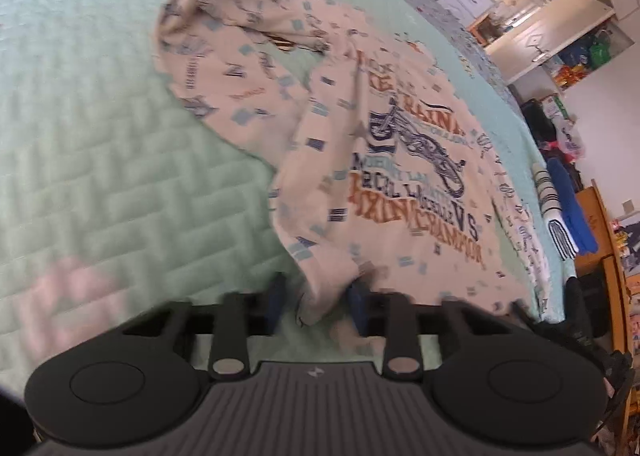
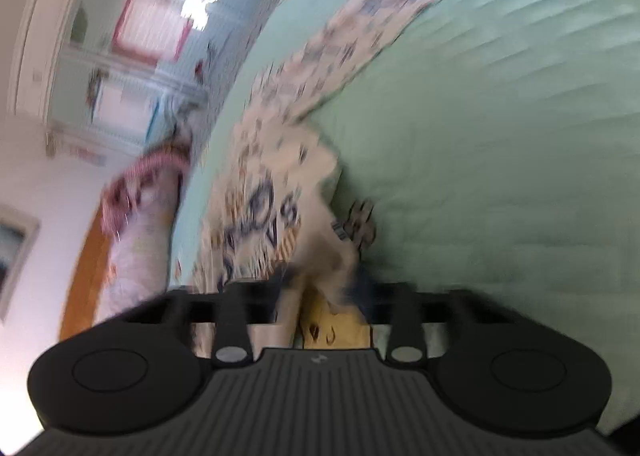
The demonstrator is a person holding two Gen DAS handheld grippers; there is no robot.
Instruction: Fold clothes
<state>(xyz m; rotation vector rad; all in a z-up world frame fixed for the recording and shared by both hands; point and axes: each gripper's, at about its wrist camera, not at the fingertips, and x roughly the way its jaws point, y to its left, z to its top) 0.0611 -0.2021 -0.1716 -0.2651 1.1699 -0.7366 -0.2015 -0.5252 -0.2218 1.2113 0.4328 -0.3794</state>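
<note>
A cream printed shirt (image 1: 384, 160) with blue and orange lettering and a bicycle print lies partly spread on a mint green quilted bed cover (image 1: 100, 160). One sleeve (image 1: 212, 68) loops out at the far left. My left gripper (image 1: 318, 306) is shut on a bunched edge of the shirt near its hem. In the right wrist view, which is blurred by motion, my right gripper (image 2: 330, 296) is shut on another bunch of the same shirt (image 2: 264, 212), which trails away across the bed cover (image 2: 500, 160).
Folded blue and striped clothes (image 1: 560, 208) lie at the bed's right edge beside a wooden bed frame (image 1: 612, 264). Shelves and cupboards (image 1: 540, 16) stand beyond. In the right wrist view a pink patterned pillow (image 2: 140, 224) lies at the bed's left edge, near a wardrobe (image 2: 132, 36).
</note>
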